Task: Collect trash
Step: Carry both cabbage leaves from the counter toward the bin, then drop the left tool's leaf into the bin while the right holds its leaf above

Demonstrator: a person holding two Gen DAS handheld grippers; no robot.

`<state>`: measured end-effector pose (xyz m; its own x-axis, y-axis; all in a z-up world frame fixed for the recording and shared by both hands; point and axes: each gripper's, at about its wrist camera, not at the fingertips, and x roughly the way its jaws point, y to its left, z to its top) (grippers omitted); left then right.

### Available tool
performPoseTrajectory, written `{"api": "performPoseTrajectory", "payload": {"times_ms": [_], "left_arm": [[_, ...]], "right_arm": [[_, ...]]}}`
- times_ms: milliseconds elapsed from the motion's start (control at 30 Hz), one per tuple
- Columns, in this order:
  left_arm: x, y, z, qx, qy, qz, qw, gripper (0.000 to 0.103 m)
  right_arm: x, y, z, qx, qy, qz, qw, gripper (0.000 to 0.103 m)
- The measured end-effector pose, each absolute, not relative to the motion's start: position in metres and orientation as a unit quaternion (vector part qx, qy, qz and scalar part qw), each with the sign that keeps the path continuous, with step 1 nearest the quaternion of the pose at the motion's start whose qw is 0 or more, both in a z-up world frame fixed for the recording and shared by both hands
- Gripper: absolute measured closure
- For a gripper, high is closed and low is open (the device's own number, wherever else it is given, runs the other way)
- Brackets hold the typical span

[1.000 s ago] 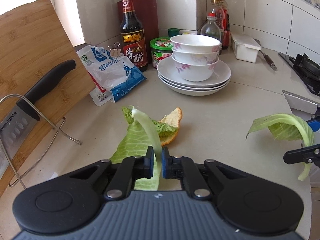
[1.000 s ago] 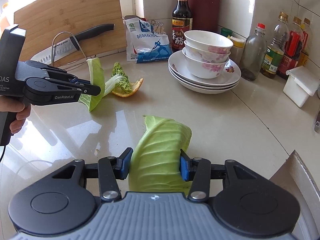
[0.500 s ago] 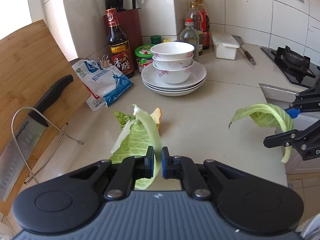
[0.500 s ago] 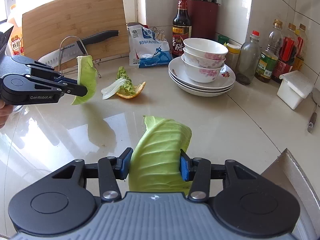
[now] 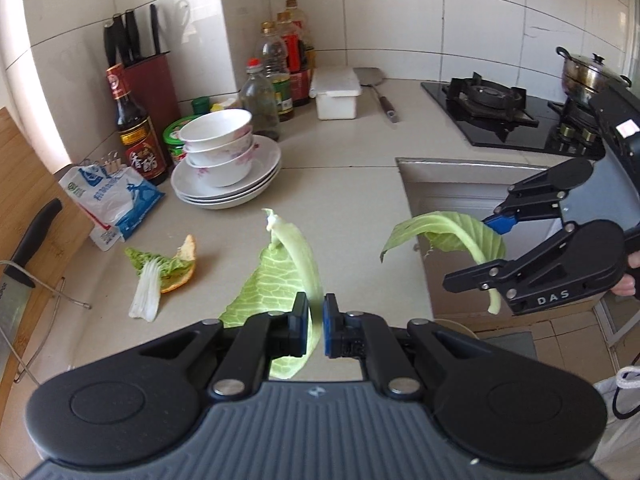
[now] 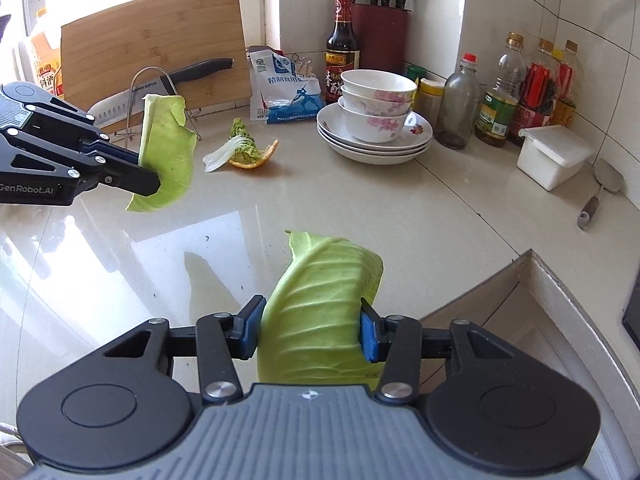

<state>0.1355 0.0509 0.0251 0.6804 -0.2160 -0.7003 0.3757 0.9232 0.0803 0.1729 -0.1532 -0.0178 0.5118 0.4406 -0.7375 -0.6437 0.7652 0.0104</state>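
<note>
Both tongs grip cabbage above the table: left tongs pinch a leaf edgewise, stalk pointing away; right tongs clamp a broad leaf lengthwise. Both have lifted away from the scraps.

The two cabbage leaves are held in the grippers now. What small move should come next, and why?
Probably carry both leaves on past the counter edge toward a bin; none is visible. The left gripper is shut on one cabbage leaf and the right gripper on the other cabbage leaf, both lifted off the counter.
</note>
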Motion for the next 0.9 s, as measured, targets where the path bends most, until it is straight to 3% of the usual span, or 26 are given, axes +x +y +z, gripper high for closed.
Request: {"api": "performPoseTrajectory", "payload": {"times_ms": [500, 900], "left_arm": [[0.127, -0.064, 0.028, 0.140, 0.340, -0.310, 0.877, 0.098], [0.148, -0.139, -0.030, 0.145, 0.383, -0.387, 0.826, 0.098]], "right_arm": [[0.129, -0.242, -0.017, -0.096, 0.398, 0.220, 0.886, 0.051], [0.103, -0.302, -0.026, -0.062, 0.419, 0.137, 0.895, 0.051]]}}
